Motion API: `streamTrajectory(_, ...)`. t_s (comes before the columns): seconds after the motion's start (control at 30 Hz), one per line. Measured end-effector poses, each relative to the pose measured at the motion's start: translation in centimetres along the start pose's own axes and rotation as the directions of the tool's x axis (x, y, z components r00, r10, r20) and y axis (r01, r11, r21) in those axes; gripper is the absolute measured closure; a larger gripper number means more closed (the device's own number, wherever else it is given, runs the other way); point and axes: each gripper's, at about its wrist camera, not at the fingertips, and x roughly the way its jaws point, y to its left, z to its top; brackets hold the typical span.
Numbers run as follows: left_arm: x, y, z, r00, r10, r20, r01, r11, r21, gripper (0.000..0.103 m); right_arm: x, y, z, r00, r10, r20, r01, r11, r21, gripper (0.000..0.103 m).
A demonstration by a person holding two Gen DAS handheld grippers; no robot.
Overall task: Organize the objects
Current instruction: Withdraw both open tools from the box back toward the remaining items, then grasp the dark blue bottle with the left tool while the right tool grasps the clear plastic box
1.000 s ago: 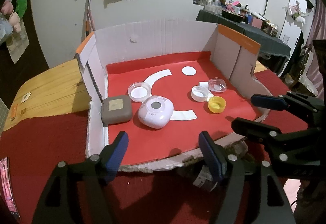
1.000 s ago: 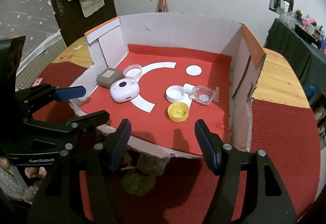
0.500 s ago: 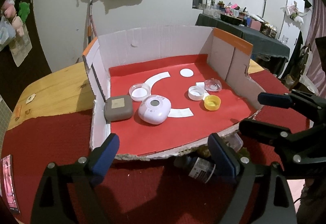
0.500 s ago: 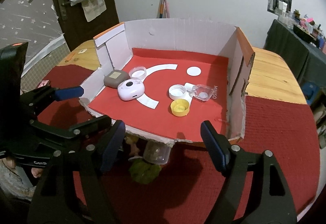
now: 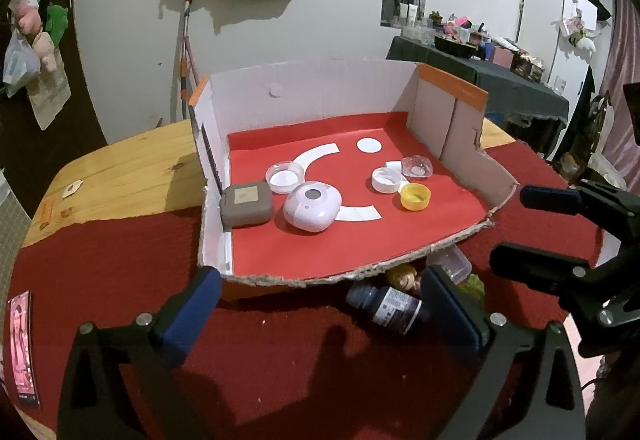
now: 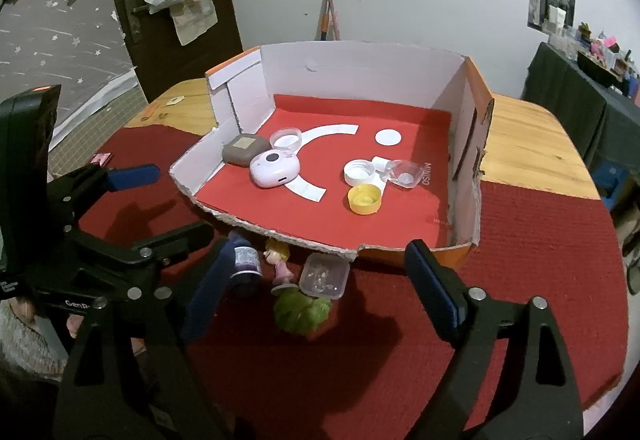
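Observation:
An open cardboard box (image 5: 320,92) (image 6: 360,56) with a red floor holds a grey case (image 5: 247,204) (image 6: 245,153), a pink-white camera (image 5: 312,205) (image 6: 274,168), a clear dish (image 5: 285,178), a white cap (image 5: 386,179) (image 6: 359,172), a yellow cap (image 5: 415,196) (image 6: 364,199) and a clear lid (image 5: 417,166) (image 6: 402,172). In front of the box lie a dark bottle (image 5: 386,306) (image 6: 246,268), a small doll (image 6: 280,264), a clear container (image 6: 324,276) and a green object (image 6: 302,310). My left gripper (image 5: 320,314) and right gripper (image 6: 320,288) are both open and empty, held before the box.
The box stands on a wooden table (image 5: 120,176) partly covered by red cloth (image 5: 100,260). A phone (image 5: 22,332) lies at the cloth's left edge. A dark table with clutter (image 5: 480,52) stands at the back right.
Both grippers have pulled back from the box and risen. The bottle, doll, container and green object in front of the box have come into view.

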Motion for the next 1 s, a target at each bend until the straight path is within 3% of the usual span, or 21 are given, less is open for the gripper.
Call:
streamTrajectory(0.4, -0.3, -0.8, -1.4, 1.000, 0.022, -0.012, -0.022, 0.999, 0.035, 0.000, -0.7, 0.1, -1.3, 1.000, 0.004, -0.005, -0.004, 1.000, 0.004, 0.012)
streamTrajectory(1.0, 0.7, -1.2, -3.5, 0.998, -0.017, -0.061, 0.019, 0.999, 0.033, 0.000, 0.7, -1.0, -3.0, 0.998, -0.032, -0.060, 0.034, 0.999, 0.039, 0.013)
